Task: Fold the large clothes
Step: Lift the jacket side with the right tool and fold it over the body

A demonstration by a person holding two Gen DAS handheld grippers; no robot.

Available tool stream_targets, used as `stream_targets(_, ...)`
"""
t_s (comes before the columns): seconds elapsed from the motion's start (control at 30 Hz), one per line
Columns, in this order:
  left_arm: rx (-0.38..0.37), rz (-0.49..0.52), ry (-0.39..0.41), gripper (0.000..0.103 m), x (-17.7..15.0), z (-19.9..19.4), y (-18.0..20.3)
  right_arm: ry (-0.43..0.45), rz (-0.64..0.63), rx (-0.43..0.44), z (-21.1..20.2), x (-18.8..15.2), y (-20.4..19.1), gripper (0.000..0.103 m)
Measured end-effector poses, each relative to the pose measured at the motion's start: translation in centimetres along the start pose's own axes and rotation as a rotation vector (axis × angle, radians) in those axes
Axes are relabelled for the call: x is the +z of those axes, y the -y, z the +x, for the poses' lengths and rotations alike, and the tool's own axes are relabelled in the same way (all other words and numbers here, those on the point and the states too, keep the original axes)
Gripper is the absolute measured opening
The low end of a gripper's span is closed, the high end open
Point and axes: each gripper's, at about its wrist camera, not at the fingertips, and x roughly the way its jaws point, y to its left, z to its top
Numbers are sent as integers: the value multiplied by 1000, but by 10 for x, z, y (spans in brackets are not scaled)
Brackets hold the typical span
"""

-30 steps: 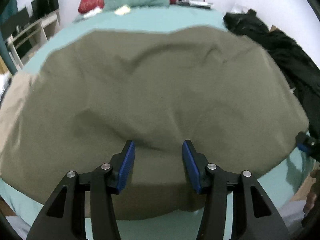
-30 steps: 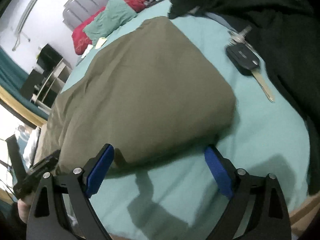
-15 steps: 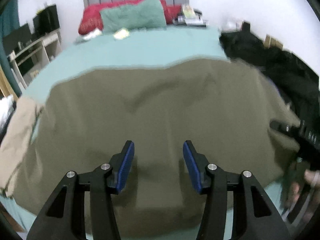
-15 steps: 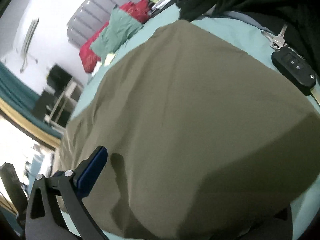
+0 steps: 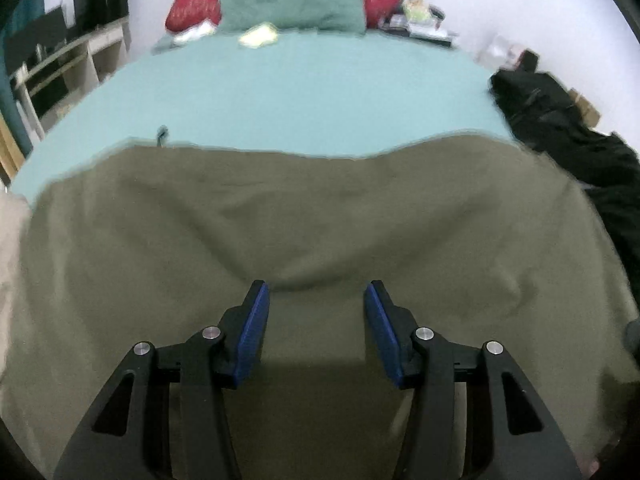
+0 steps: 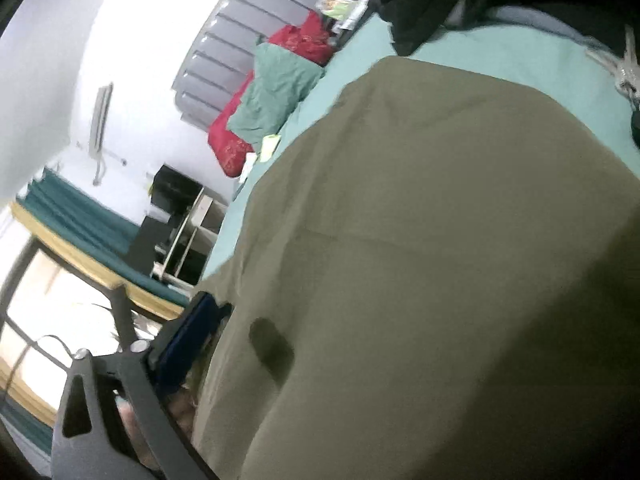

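1. Lying spread over the near part of the bed [image 5: 312, 92], the olive-green garment [image 5: 320, 216] covers most of the lower half of the left wrist view; its far edge runs in a wavy line across the teal sheet, on the side toward the pillows.
2. The left gripper [image 5: 316, 300] hangs above the garment's near middle with its blue pads [image 5: 252, 332] spread apart; nothing is between them, and they do not appear to press the cloth.
3. A soft crease in the garment runs just beyond the left gripper's tips.
4. The right gripper [image 6: 320, 360] sits at the garment's edge. Only one blue-padded finger [image 6: 188, 332] shows, left of the cloth; the other is hidden behind the fabric, which bulges close to the camera.
5. The right gripper's jaws are closing, with the garment's edge lying between them; whether the pads press on it already cannot be told.
6. Beyond the garment, at the head of the bed, a teal pillow [image 5: 292, 0] leans in front of red pillows [image 5: 192, 4], against a grey slatted headboard [image 6: 240, 44].
7. A heap of black clothing [image 5: 568, 132] lies along the bed's right side, touching the garment's far right corner.
8. A bunch of keys [image 6: 628, 68] rests on the sheet just past the garment, near the black clothing.
9. A pale beige cloth [image 5: 10, 248] lies at the garment's left edge.
10. Shelving [image 5: 60, 64] stands left of the bed.
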Motion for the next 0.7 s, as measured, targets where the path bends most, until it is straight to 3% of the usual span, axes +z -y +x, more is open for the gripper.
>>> stream_targets(0.03, 17, 7, 5, 54, -2, 4, 1, -4, 12, 15, 1, 1, 0, 66)
stream_targets(0.07, 39, 20, 14, 54, -4, 5, 4, -12, 17, 18, 3, 2, 2, 51)
stream_targets(0.1, 58, 30, 22, 54, -6, 6, 6, -18, 28, 30, 4, 2, 5, 40)
stream_targets(0.13, 74, 40, 27, 54, -7, 7, 9, -18, 48, 54, 5, 2, 7, 37)
stream_targets(0.27, 115, 64, 36, 54, -9, 10, 15, 6, -66, 31, -4, 5, -20, 26)
stream_targets(0.43, 105, 65, 15, 54, -5, 10, 14, 56, -206, 19, -13, 6, -70, 18)
stream_targets(0.5, 90, 66, -10, 54, 0, 9, 13, 68, -223, 10, -12, 7, -81, 17)
stream_targets(0.6, -4, 48, -52, 54, 9, -3, 3, 86, -249, -14, -11, 5, -98, 16)
stream_targets(0.7, -38, 91, 11, 54, 13, -35, -10, 104, -304, -46, -10, 0, -120, 16)
